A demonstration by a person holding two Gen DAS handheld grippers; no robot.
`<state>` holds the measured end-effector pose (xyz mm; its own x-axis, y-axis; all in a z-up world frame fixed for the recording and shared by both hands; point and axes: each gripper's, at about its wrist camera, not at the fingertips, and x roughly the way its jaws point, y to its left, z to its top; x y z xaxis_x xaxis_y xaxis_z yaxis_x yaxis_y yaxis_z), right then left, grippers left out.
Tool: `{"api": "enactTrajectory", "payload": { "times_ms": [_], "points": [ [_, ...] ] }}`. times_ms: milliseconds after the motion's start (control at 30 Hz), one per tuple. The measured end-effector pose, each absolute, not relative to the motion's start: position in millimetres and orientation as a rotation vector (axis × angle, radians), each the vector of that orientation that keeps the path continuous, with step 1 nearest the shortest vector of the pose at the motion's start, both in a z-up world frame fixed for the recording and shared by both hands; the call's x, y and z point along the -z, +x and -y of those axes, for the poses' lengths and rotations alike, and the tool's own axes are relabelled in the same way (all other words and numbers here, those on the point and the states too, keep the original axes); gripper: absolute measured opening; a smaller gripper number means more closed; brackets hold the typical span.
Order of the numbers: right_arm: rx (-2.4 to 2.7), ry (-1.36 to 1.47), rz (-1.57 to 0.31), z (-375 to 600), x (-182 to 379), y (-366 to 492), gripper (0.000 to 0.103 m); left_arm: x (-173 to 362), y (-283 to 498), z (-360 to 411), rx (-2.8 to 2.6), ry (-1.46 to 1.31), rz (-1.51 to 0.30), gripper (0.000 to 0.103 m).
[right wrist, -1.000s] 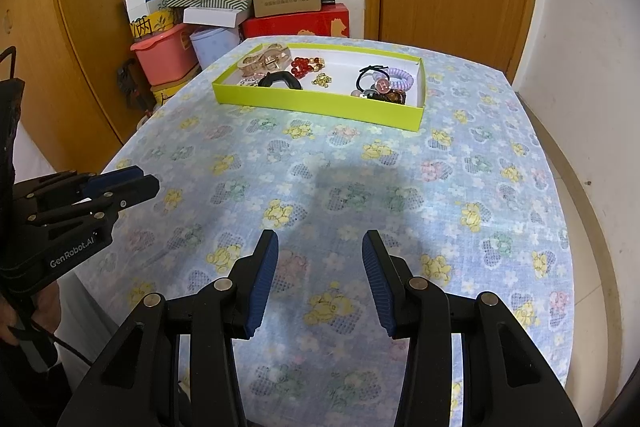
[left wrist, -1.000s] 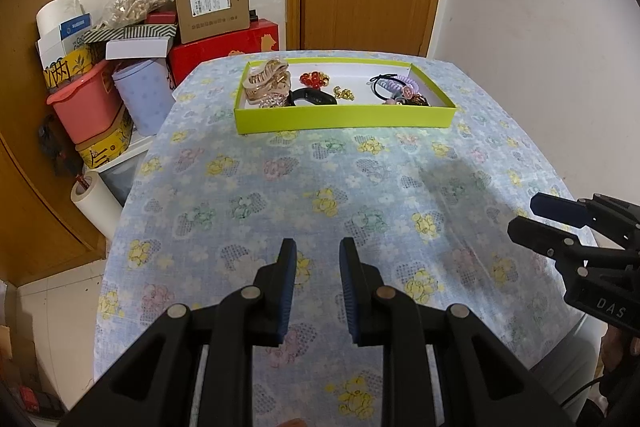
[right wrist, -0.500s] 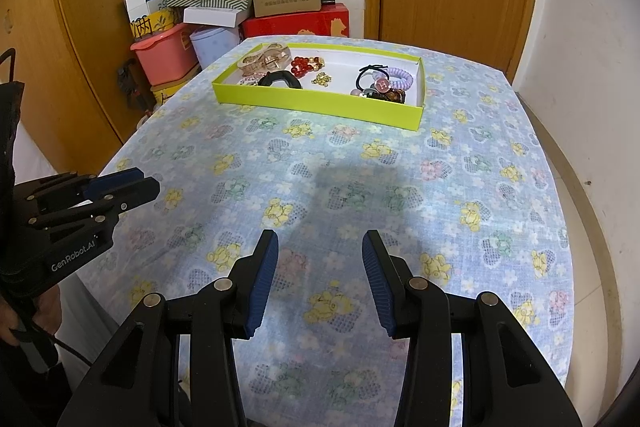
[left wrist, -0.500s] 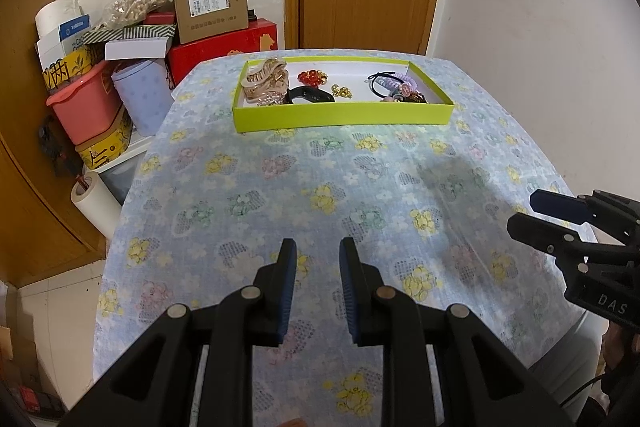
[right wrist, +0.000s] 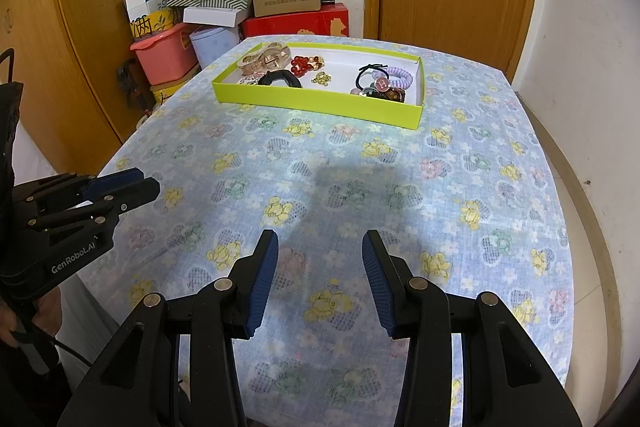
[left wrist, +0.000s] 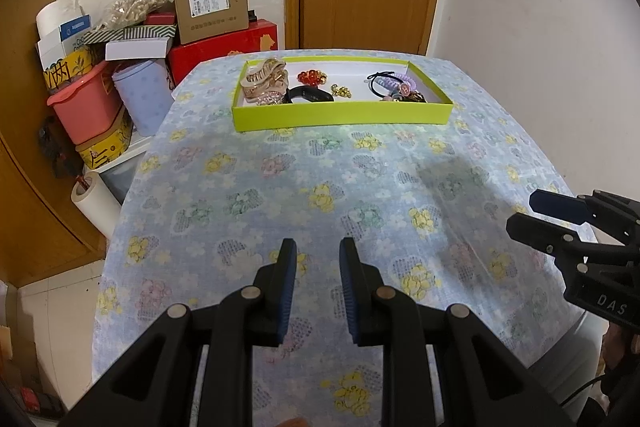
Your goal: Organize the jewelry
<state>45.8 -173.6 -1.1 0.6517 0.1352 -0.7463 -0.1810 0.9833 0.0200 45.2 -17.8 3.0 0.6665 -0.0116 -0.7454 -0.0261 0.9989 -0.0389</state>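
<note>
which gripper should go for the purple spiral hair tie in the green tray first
Right, probably. The purple spiral hair tie lies at the tray's right end, on the right gripper's side; its jaws are empty and wider apart than the left gripper's.

One green tray (right wrist: 316,105) far ahead of the fingertips, holding one beige claw clip (right wrist: 266,59), one black band (right wrist: 280,80), one red bead cluster (right wrist: 302,63), one small gold cluster (right wrist: 321,78), one lilac coil tie (right wrist: 394,78) (further hair ties beside it too tangled to count). Two grippers: left gripper (left wrist: 318,253), right gripper (right wrist: 320,247).
</note>
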Motion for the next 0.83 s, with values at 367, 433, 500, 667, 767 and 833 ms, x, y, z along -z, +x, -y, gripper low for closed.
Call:
{"api": "enactTrajectory", "payload": {
  "times_ms": [367,433,500,667,767,833],
  "points": [
    [-0.178,-0.057,-0.842,174.2,1.2,44.5,0.045,-4.4,42.6,20.3,0.005,-0.047,-0.828,0.023],
    [-0.178,-0.057,-0.842,174.5,1.1,44.7,0.045,-4.6,42.2,20.0,0.011,-0.053,-0.824,0.023],
    [-0.179,-0.058,-0.842,174.6,0.9,44.8,0.045,-4.7,42.2,20.0,0.012,-0.055,-0.821,0.023],
    [-0.178,-0.058,-0.842,175.1,0.7,44.8,0.045,-4.7,42.7,20.8,0.010,-0.053,-0.816,0.023],
    [-0.178,-0.058,-0.842,174.6,0.7,44.9,0.045,-4.5,43.0,20.8,0.009,-0.053,-0.816,0.023],
    [-0.177,-0.057,-0.842,175.2,0.8,44.9,0.045,-4.5,43.2,20.3,0.020,-0.059,-0.817,0.023]
  ]
}}
